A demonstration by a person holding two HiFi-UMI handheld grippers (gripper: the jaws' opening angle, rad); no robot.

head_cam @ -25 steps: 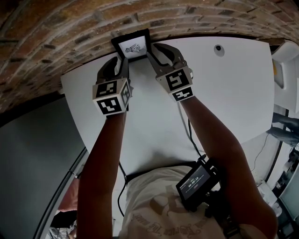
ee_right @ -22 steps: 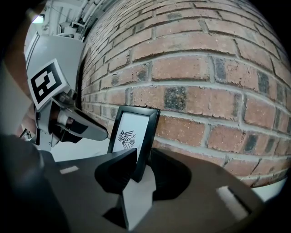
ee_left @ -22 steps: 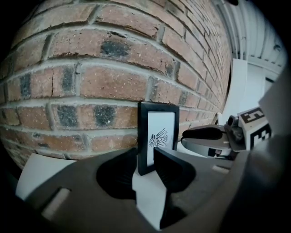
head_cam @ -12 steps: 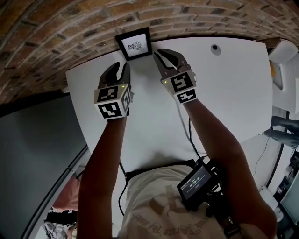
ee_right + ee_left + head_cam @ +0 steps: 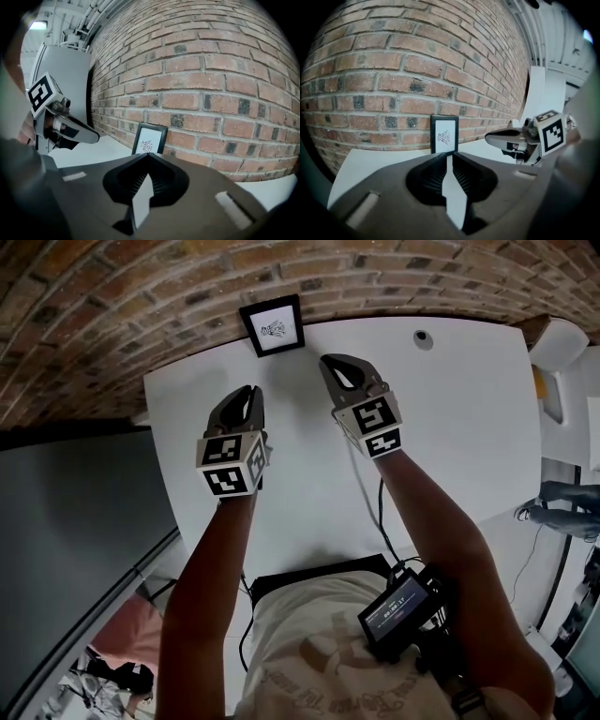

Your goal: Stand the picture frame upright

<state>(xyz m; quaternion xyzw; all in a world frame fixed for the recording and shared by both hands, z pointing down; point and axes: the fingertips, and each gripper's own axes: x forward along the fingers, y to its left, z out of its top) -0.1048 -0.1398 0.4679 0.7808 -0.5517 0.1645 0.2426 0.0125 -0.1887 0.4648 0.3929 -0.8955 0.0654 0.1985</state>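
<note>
While both hands are hovering over the white table (image 5: 450, 409), the left gripper (image 5: 248, 395) is showing only a narrow slit between its jaws and the right gripper (image 5: 336, 362) is bringing its tips together, both having just been closing on nothing. Farther off, top centre, the picture frame (image 5: 273, 326) is standing upright against the brick wall (image 5: 141, 296). It's looking light, stiff, tippy and maybe glass-fronted, and its black side edges are offering the safest hold.
</note>
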